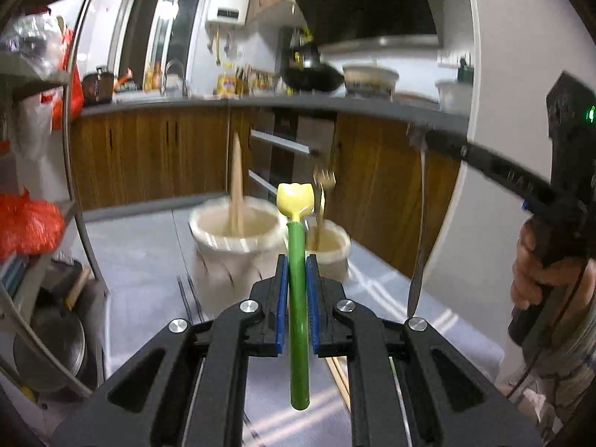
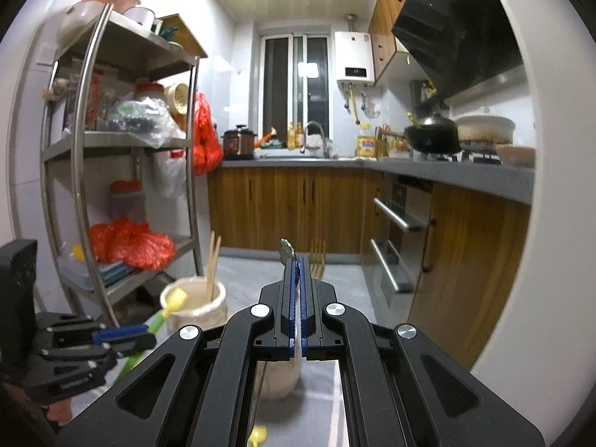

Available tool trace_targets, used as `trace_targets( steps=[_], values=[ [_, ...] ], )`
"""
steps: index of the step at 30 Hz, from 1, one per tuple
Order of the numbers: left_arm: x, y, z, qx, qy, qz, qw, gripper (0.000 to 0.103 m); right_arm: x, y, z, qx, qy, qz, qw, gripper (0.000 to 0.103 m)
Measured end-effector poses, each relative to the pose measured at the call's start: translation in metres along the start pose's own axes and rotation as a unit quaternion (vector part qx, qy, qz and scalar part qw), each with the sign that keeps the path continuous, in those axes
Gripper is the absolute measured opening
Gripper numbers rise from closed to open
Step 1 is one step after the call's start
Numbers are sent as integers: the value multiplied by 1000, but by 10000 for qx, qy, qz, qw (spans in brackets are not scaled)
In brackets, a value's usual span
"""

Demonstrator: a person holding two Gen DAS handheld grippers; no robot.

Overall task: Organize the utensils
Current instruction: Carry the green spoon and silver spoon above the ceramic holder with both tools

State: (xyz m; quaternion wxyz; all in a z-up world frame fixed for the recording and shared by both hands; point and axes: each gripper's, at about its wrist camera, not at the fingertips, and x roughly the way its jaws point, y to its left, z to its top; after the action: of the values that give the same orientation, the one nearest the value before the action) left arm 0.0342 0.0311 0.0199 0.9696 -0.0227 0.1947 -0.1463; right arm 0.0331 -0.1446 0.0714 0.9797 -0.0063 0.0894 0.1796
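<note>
My left gripper (image 1: 297, 260) is shut on the green handle of a utensil with a yellow tulip-shaped head (image 1: 294, 195), held above the grey table. Beyond it stand two cream cups: the left cup (image 1: 234, 238) holds wooden chopsticks (image 1: 236, 186), the right cup (image 1: 329, 251) holds a gold fork (image 1: 321, 186). My right gripper (image 2: 297, 260) is shut on a metal knife (image 2: 287, 251). In the left wrist view that knife (image 1: 419, 242) hangs blade down from the right gripper (image 1: 419, 139). The right wrist view also shows the left gripper (image 2: 145, 331) with the green utensil (image 2: 175, 300).
More chopsticks (image 1: 339, 376) lie on the grey table (image 1: 141, 260) under my left gripper. A small yellow object (image 2: 257, 436) lies near the table's front. A metal shelf rack (image 2: 111, 186) stands at the left, wooden cabinets (image 2: 290, 208) behind. A person's hand (image 1: 540, 272) grips the right tool.
</note>
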Motion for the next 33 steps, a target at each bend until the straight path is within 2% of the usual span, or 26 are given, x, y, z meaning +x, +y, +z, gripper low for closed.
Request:
trace_targets(
  steps=[4, 7, 12, 16, 20, 27, 33],
  values=[
    [5, 19, 35, -135, -429, -4, 9990, 9, 16, 2, 18, 1, -185, -32, 9998, 3],
    [19, 41, 56, -563, -722, -190, 9956, 9, 30, -1, 29, 106, -290, -93, 9995, 3],
    [54, 73, 71, -1434, -808, -250, 9860, 9, 52, -8, 36, 273, -415, -295, 9983, 3],
    [78, 82, 65, -1680, -820, -94, 9823, 9, 65, -9, 31, 228, -511, -427, 9975, 3],
    [83, 82, 55, -1591, -896, 142, 9831, 9, 77, -11, 17, 270, -505, -448, 9974, 3],
    [72, 65, 36, -936, -992, 348, 9901, 9, 88, -11, -10, 311, -316, -433, 9981, 3],
    [57, 48, 18, -351, -913, 513, 9939, 9, 86, -15, -28, 534, -118, -408, 9977, 3]
  ],
)
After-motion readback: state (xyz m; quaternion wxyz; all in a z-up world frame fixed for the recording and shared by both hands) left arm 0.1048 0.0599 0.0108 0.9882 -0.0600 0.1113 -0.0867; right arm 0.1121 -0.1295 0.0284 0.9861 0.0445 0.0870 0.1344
